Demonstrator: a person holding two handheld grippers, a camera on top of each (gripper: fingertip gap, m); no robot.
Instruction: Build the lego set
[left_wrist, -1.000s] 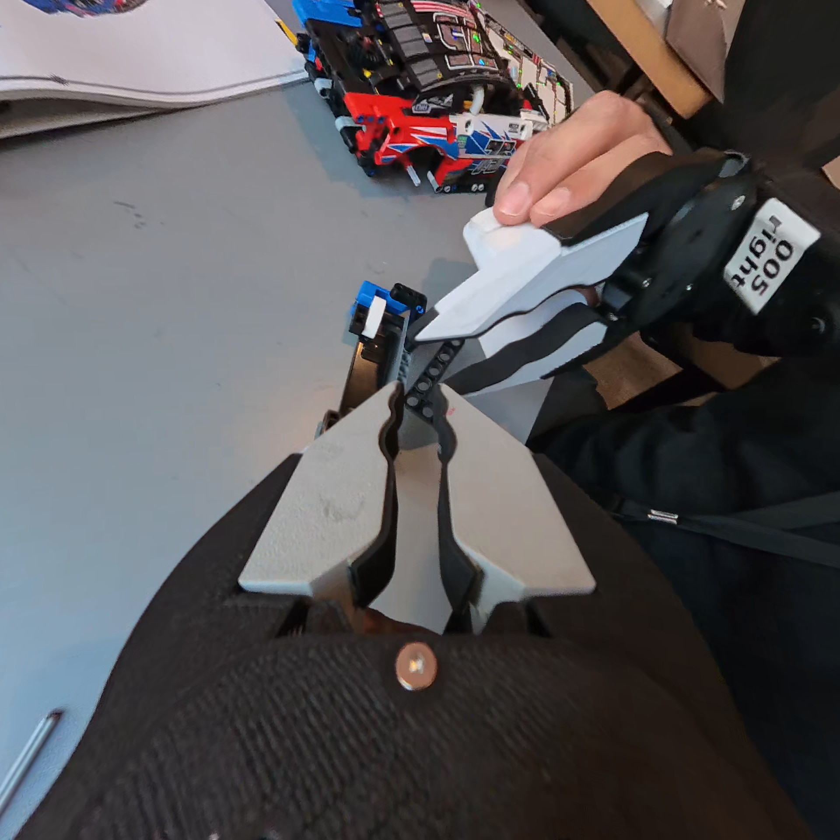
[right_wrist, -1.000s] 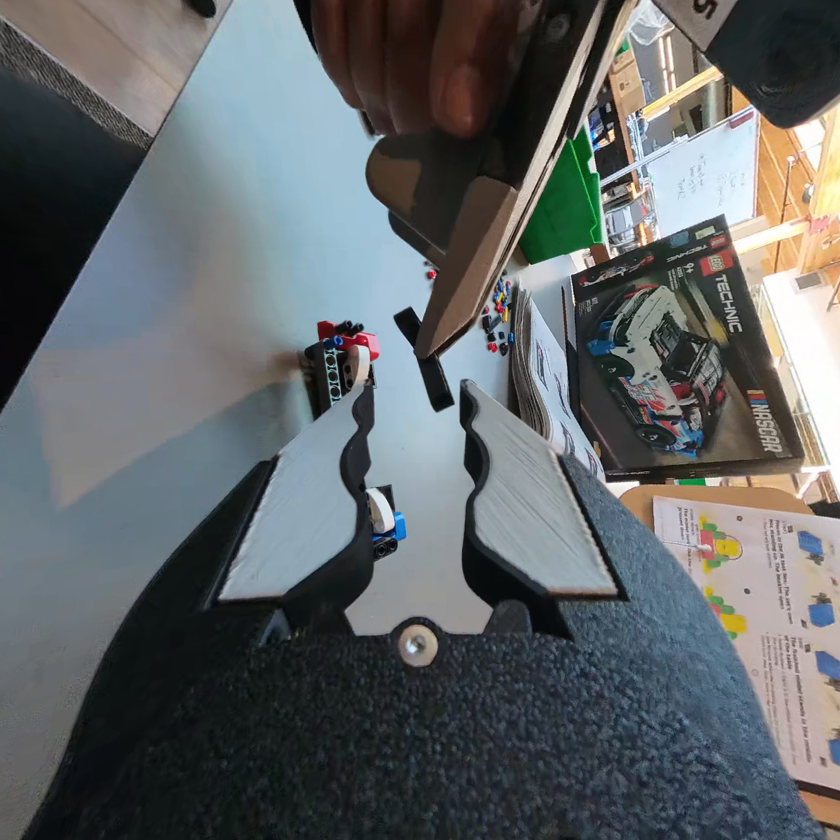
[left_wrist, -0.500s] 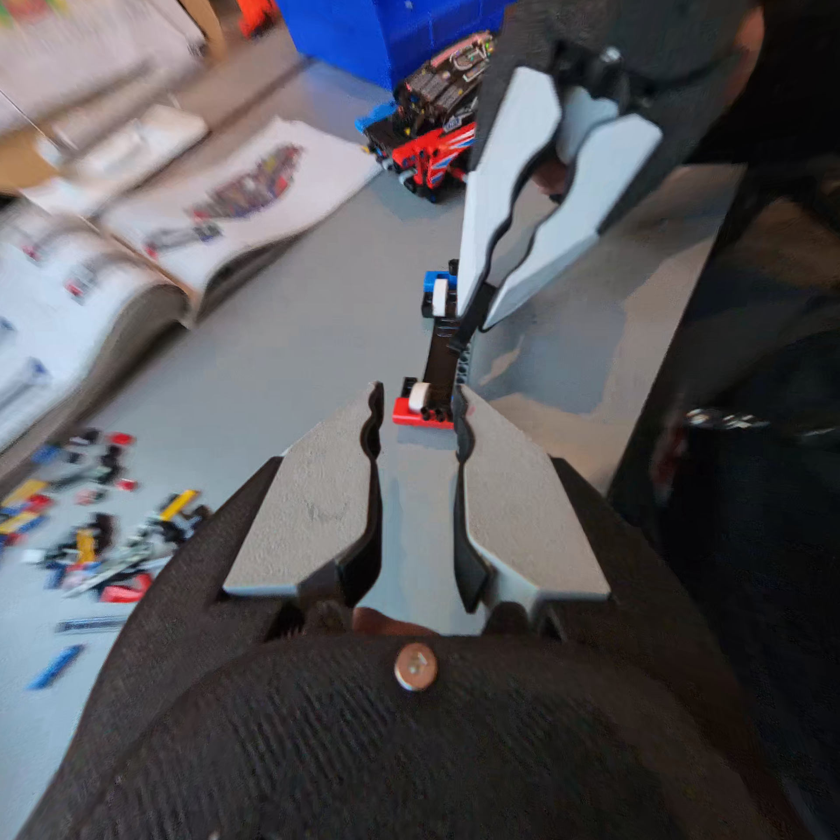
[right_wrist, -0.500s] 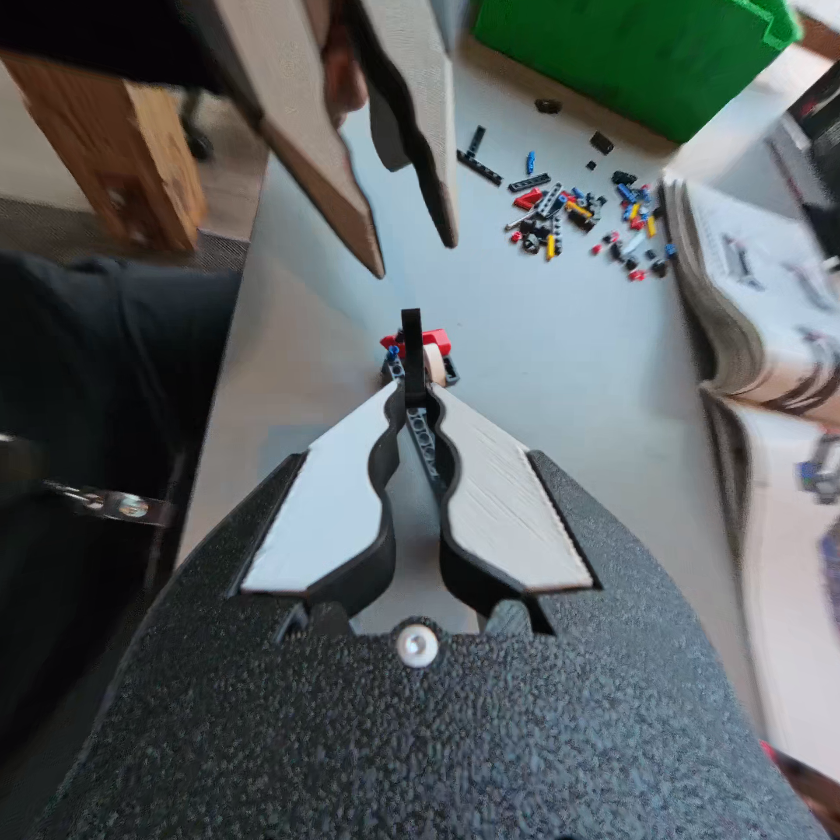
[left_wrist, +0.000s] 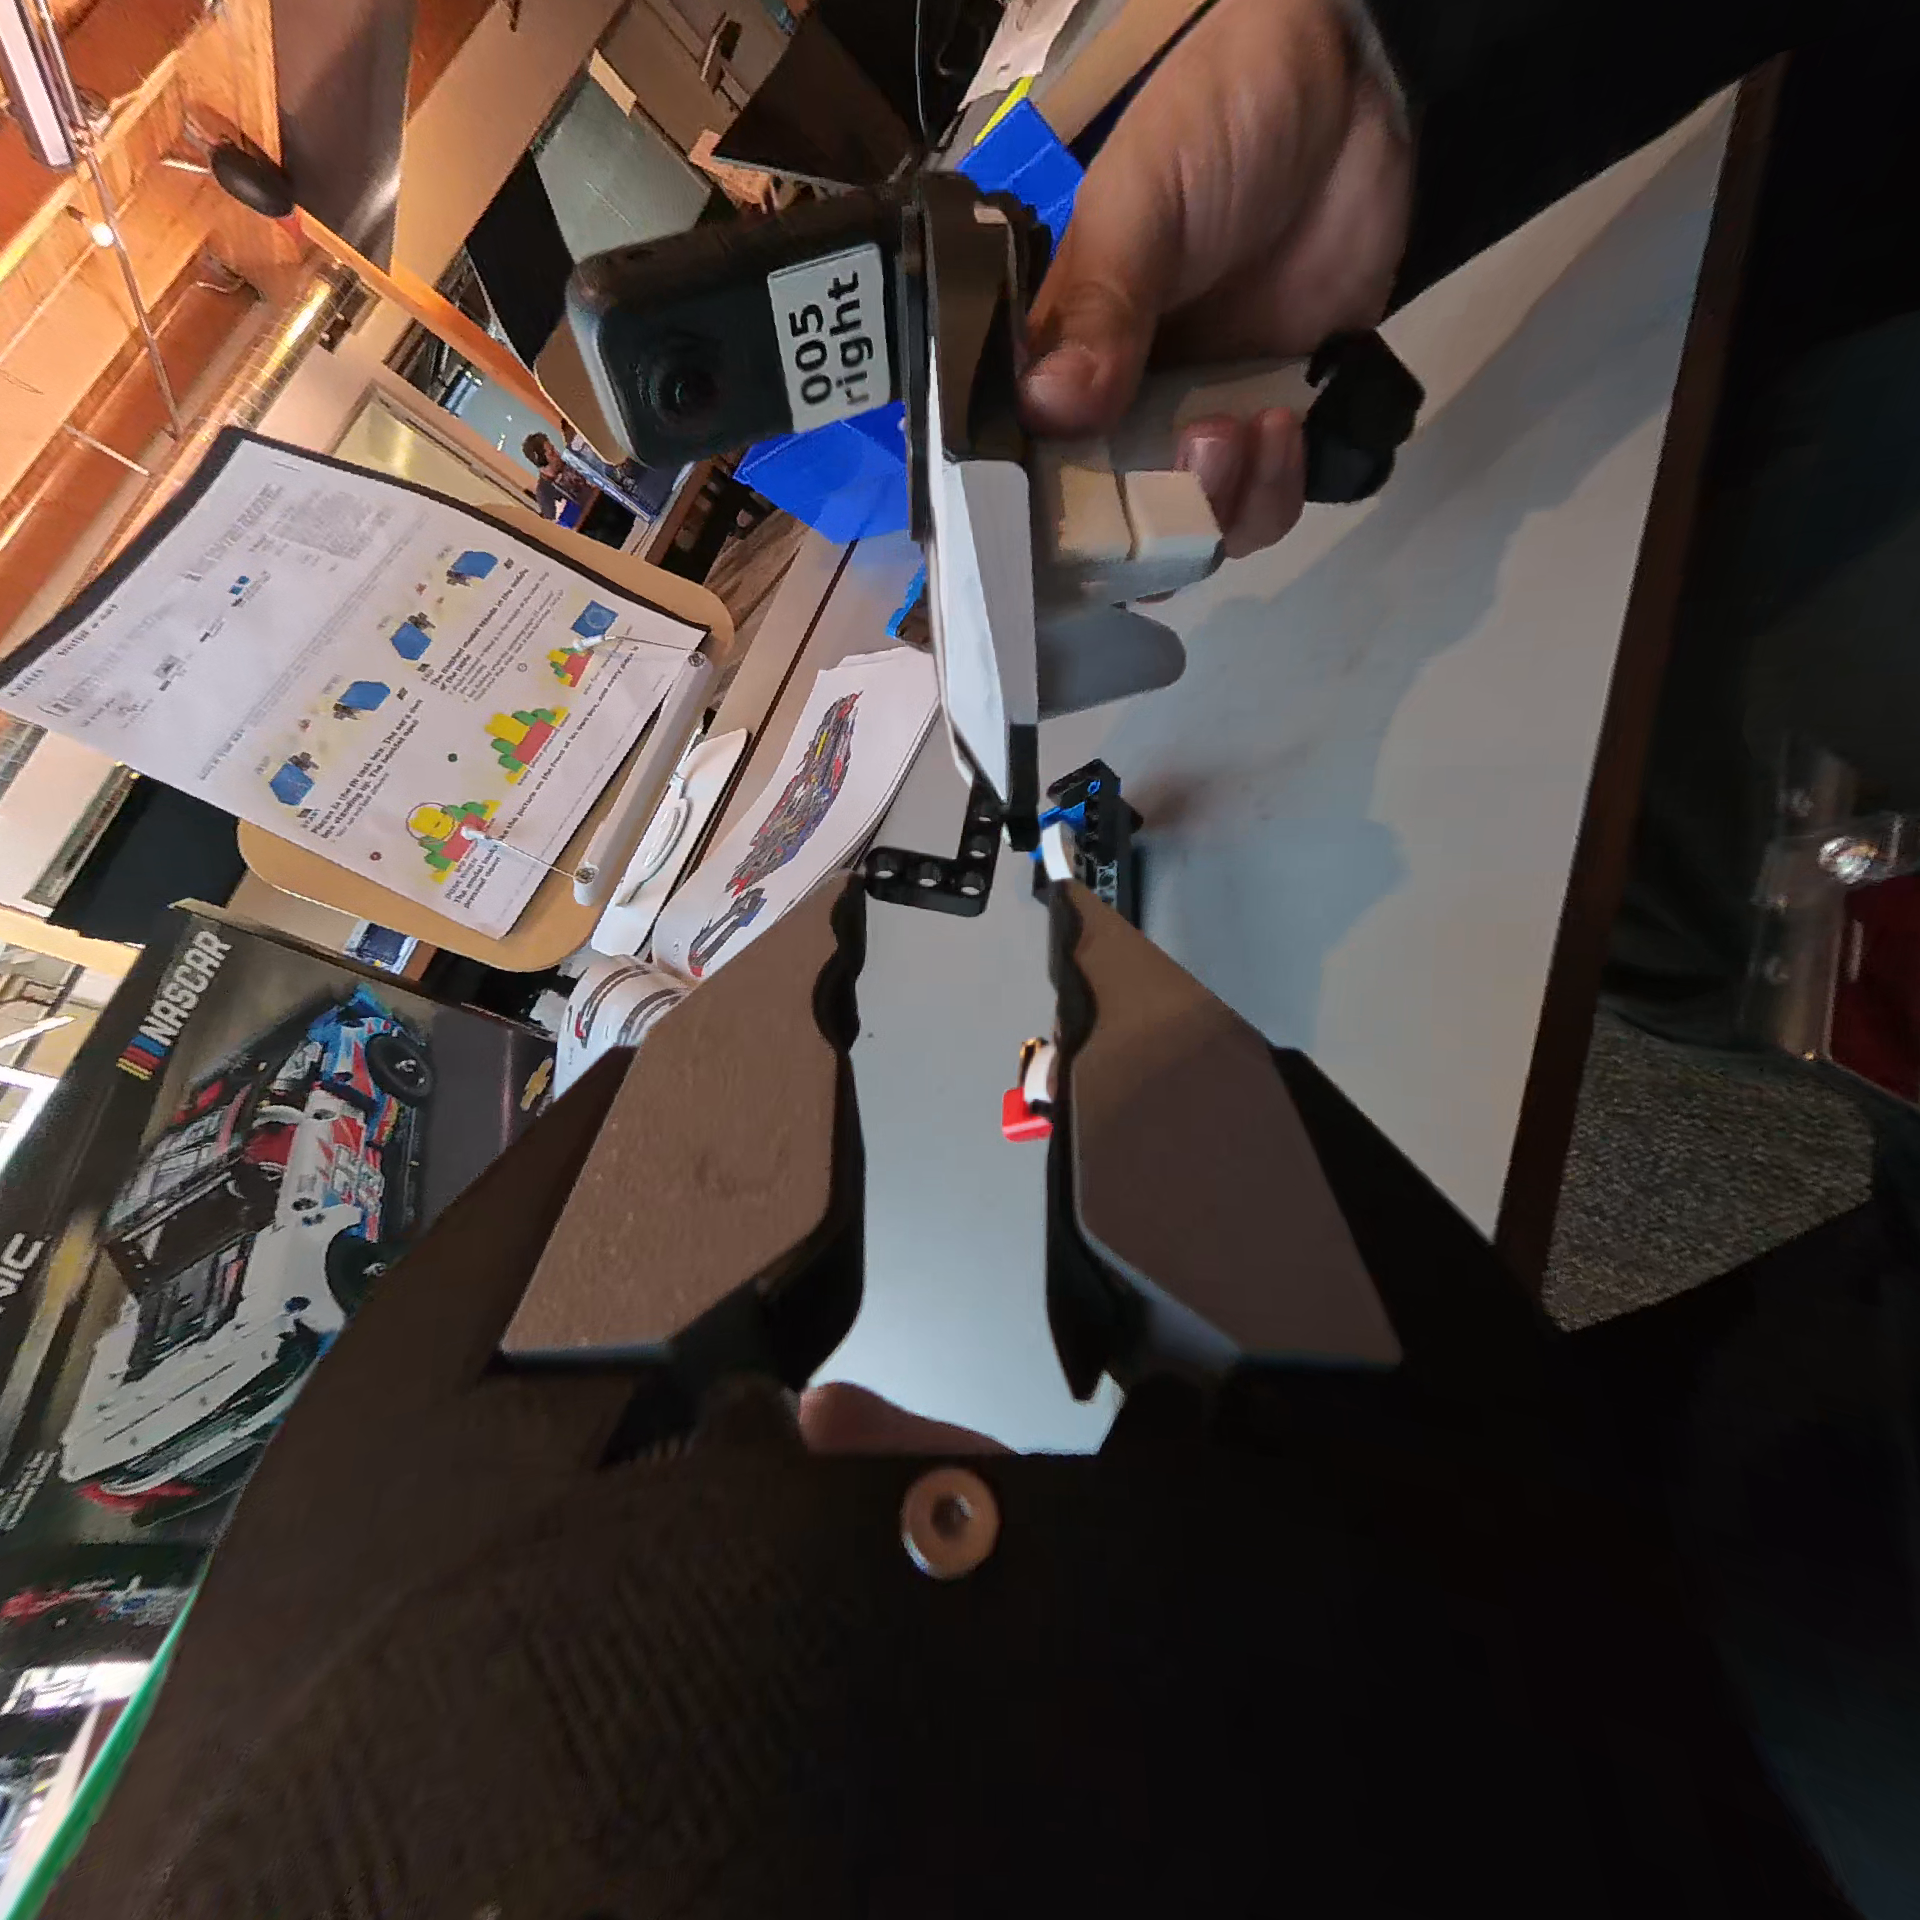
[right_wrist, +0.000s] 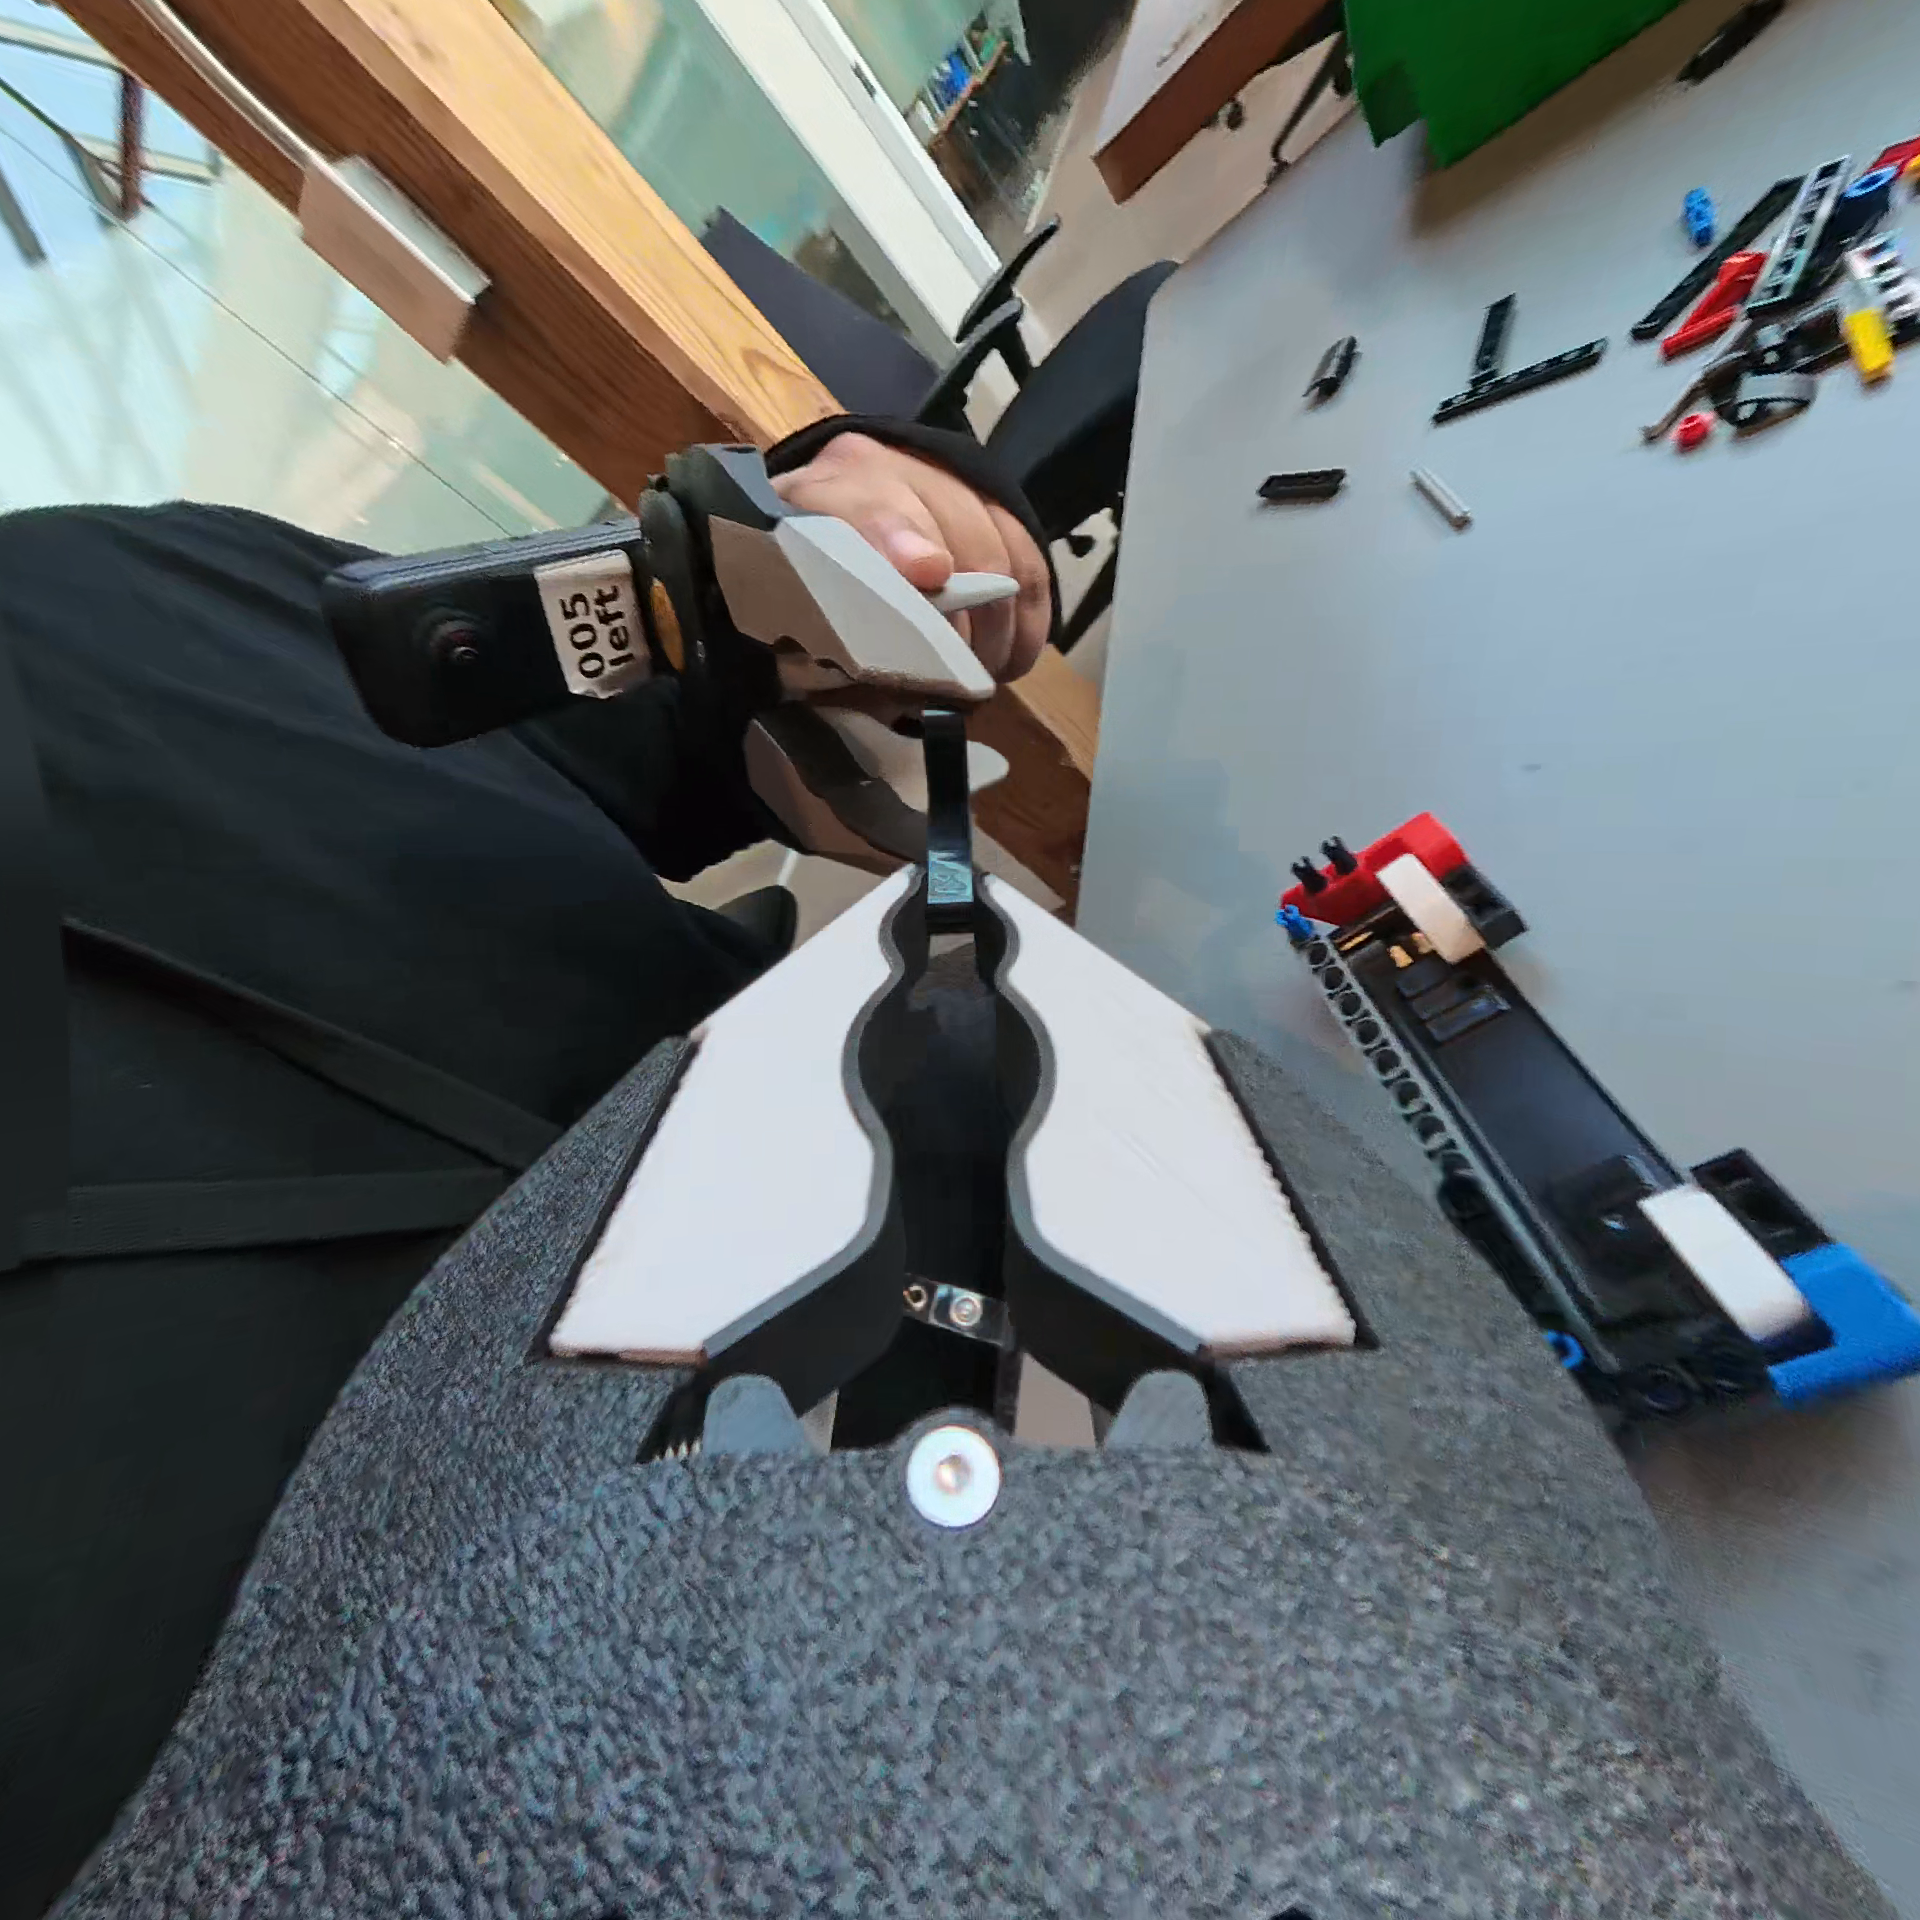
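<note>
My right claw (right_wrist: 948, 883) is clamped on a black L-shaped beam (left_wrist: 935, 868), held up off the grey bench (right_wrist: 1558, 675) in front of my left claw (left_wrist: 951, 914), whose fingers stand apart with nothing between them. The long black assembly (right_wrist: 1538, 1122), with a red block at one end and a blue one at the other, lies flat on the bench just beside the right claw. Loose pieces (right_wrist: 1787, 301) lie scattered farther off near a green bin (right_wrist: 1507, 73); I cannot tell what the bin holds.
</note>
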